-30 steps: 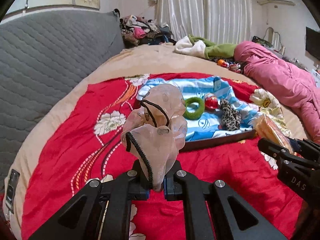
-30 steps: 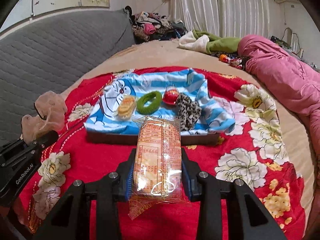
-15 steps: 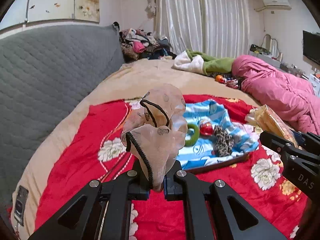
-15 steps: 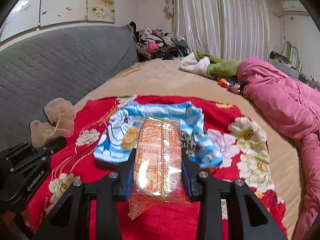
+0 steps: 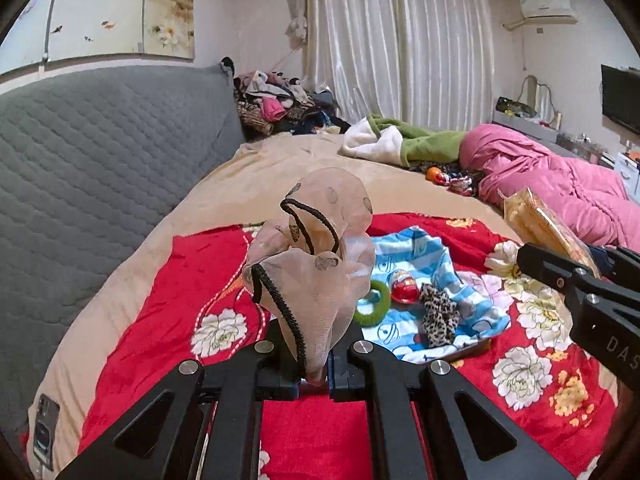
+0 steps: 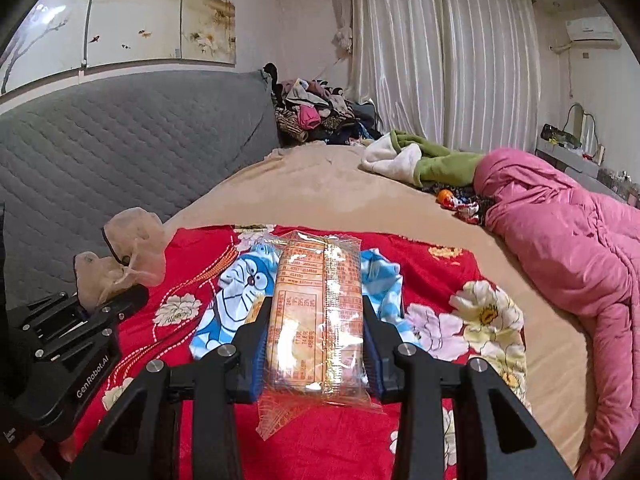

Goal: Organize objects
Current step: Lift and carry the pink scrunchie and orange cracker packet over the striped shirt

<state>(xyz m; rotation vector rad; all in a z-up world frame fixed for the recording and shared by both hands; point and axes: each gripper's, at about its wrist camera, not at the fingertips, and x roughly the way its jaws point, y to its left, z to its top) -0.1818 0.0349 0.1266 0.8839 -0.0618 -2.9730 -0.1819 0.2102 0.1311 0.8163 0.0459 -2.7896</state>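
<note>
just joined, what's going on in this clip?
A person is tidying items on a bed with two handheld grippers. The left gripper is shut on a sheer beige scrunchie, held up off the bed. The right gripper is shut on a clear-wrapped snack packet, also held above the red floral blanket. A green hair ring, a red egg toy and a leopard scrunchie lie on the blue cartoon cloth.

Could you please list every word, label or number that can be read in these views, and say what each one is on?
"GenRobot.AI": on the left gripper, seen from the right wrist.
"DAS": on the right gripper, cut off by the frame edge.
Snack packet: orange print and digits, too blurred to read.
Wall painting: calligraphy characters, too small to read.
</note>
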